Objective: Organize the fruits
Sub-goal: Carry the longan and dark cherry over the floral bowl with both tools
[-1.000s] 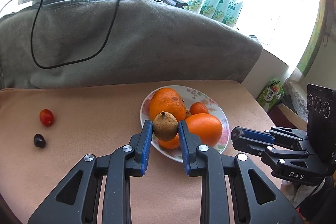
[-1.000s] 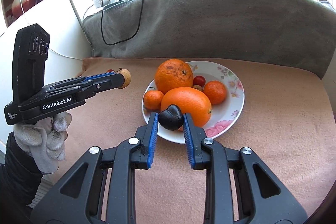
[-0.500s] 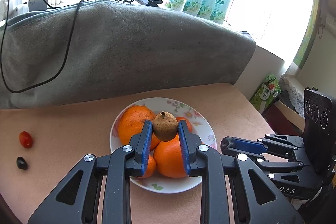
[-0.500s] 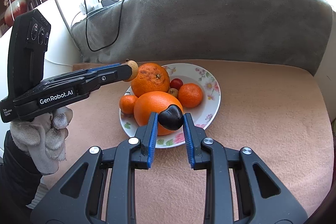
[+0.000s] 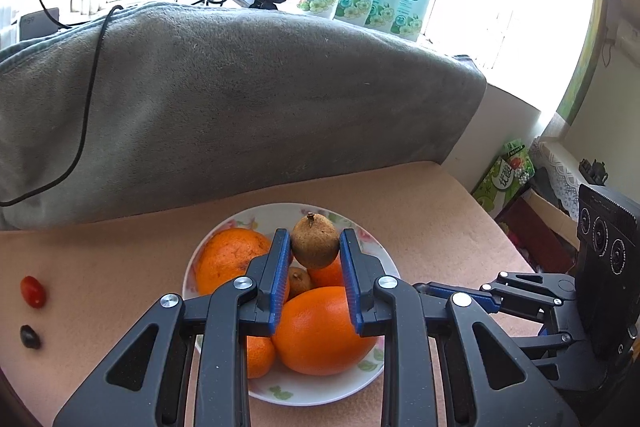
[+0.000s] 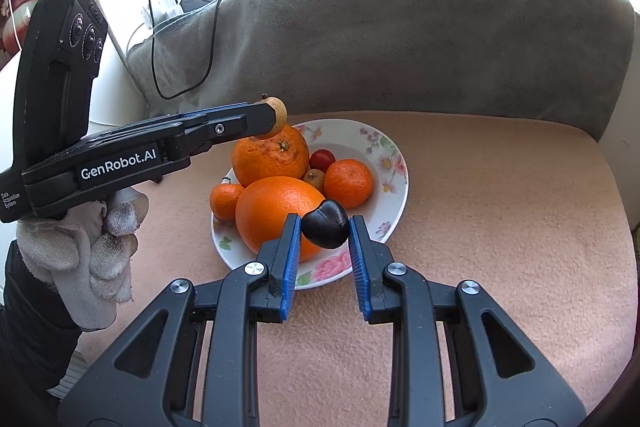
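Left gripper [image 5: 315,247] clamped on brown fruit [image 5: 314,241] above plate [image 5: 320,389] centre. Right gripper [image 6: 325,231] clamped on dark fruit [image 6: 325,229] over plate's near rim; open mat [image 6: 500,227] right of plate.

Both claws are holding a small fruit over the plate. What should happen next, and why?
Probably lower the left gripper a little and open its jaws: its brown fruit already hangs over the plate, above a gap between the oranges.
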Demonstrator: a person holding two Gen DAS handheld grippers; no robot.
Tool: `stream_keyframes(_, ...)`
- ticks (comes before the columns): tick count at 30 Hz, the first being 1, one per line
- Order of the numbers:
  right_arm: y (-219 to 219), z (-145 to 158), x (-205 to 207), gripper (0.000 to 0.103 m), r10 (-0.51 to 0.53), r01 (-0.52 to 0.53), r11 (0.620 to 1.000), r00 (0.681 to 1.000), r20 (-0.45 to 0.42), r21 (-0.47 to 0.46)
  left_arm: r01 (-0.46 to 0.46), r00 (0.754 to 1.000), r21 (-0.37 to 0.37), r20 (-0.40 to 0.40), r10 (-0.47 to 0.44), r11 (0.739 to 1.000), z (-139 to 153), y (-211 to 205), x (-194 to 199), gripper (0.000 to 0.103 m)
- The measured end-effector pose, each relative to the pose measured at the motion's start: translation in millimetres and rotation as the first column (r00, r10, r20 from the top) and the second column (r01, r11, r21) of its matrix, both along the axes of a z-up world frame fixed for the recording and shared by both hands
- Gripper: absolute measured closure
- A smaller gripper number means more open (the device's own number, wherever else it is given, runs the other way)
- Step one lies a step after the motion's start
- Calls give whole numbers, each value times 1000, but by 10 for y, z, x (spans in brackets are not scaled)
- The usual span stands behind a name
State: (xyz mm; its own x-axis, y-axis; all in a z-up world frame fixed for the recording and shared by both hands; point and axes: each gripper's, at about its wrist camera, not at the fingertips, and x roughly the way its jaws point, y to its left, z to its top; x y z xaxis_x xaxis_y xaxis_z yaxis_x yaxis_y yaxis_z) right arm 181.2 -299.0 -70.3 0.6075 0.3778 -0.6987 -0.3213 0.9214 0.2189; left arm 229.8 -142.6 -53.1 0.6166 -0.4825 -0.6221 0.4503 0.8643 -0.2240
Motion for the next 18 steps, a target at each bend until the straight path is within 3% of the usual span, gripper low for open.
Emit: stream_keyframes(18,82,-53,78,77,12,-12,999,1000,-9,-31,-5,1000,4,-10,5,1000,-19,-51,81,79)
